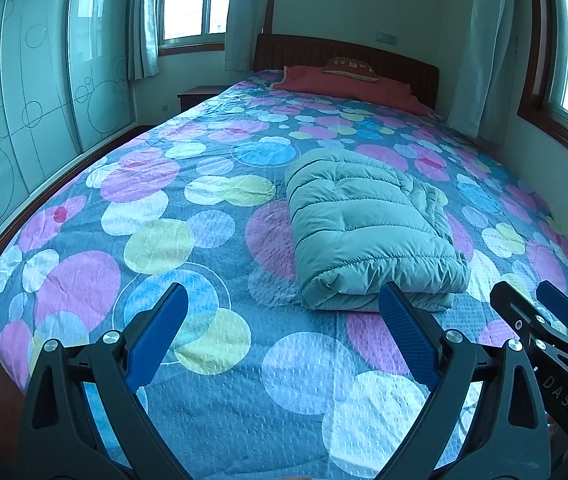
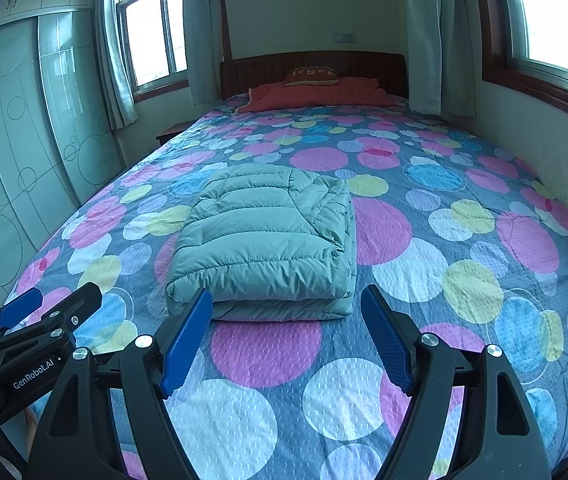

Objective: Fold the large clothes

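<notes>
A pale green puffer jacket (image 1: 367,228) lies folded into a thick rectangular bundle on the bed's dotted cover (image 1: 188,208); it also shows in the right wrist view (image 2: 268,240). My left gripper (image 1: 284,300) is open and empty, held above the bed's near end, left of the bundle. My right gripper (image 2: 287,304) is open and empty, just short of the bundle's near edge. The right gripper also shows at the right of the left wrist view (image 1: 531,300), and the left gripper at the left of the right wrist view (image 2: 56,300). Neither touches the jacket.
A red blanket (image 2: 315,96) and a brown pillow (image 2: 311,76) lie at the wooden headboard (image 2: 371,68). A wardrobe with glass sliding doors (image 1: 24,120) runs along the left. A wall and window (image 2: 555,20) flank the right side. A nightstand (image 1: 196,96) stands at the far left.
</notes>
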Motion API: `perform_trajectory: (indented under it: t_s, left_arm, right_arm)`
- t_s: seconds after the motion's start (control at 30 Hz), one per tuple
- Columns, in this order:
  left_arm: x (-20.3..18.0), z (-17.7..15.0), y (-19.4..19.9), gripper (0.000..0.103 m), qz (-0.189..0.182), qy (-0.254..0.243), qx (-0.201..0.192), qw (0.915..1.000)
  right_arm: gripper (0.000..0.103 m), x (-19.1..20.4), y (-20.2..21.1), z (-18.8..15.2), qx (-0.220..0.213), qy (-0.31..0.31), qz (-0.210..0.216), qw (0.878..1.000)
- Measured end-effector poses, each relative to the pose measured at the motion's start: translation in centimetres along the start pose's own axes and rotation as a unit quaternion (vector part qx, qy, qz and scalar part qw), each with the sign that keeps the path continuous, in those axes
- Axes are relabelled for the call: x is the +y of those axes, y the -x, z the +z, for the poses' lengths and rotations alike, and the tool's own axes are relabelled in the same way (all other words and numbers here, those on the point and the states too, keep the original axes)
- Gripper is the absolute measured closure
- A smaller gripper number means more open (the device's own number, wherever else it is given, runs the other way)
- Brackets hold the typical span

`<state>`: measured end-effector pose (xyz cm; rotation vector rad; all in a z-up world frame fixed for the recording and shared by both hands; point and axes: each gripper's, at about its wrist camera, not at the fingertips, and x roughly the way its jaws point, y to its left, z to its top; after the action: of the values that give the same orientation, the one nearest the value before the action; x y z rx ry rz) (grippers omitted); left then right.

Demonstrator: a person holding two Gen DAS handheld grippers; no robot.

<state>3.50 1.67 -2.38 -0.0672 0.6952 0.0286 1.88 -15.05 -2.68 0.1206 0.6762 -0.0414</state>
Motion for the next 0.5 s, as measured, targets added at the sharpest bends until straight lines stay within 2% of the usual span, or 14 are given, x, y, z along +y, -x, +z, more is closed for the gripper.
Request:
perform_trajectory:
  t_s: [0.23, 0.5]
  left_arm:
    - [-0.7, 0.21, 0.71, 0.007, -0.003, -0.018, -0.015, 0.9997]
    - [-0.5, 0.06, 0.41, 0.007, -0.01, -0.005, -0.01, 0.9999]
  right_arm:
    - [0.027, 0.01, 0.02, 0.02, 0.0, 0.0, 0.0, 1.0]
    - [0.027, 0.07, -0.05, -0.04, 0.001, 0.0, 0.0, 1.0]
